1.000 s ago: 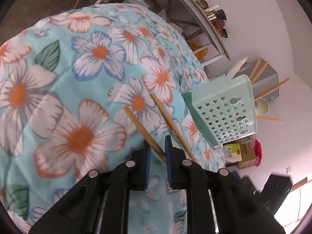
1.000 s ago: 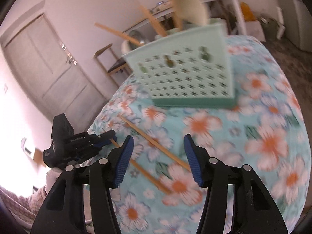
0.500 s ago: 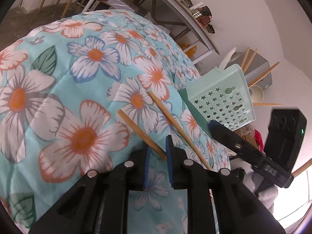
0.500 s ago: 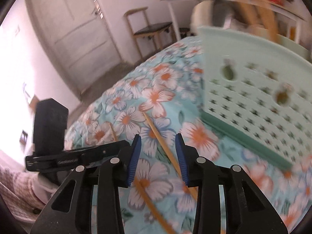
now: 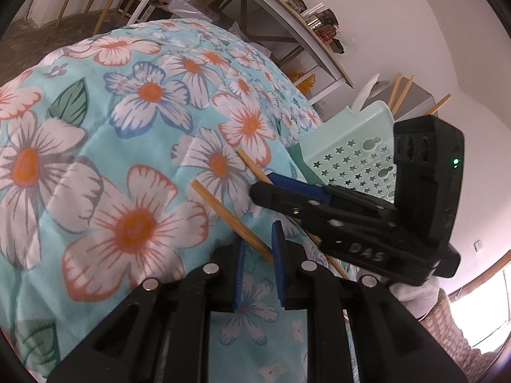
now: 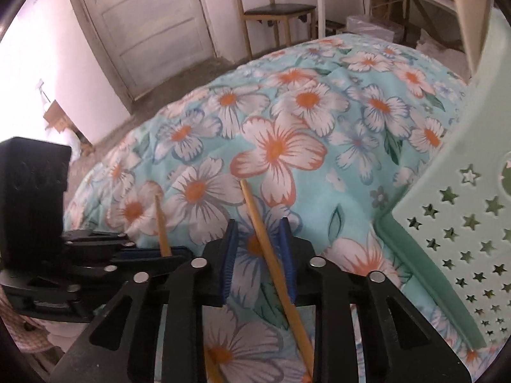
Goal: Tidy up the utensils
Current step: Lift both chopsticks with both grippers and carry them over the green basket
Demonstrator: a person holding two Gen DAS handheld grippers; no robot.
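On the floral bed, the right hand-held gripper (image 6: 258, 258) is straddling a chopstick (image 6: 255, 220) with pads spread, its long axis pointing toward 12 o'clock. The left hand-held gripper (image 5: 258, 265) is pinching the other chopstick (image 5: 223, 210); the basket (image 6: 463, 223) is sitting at 3 o'clock.

Daylight, bright | blown-out glare at edges; fisheye warp; sharp
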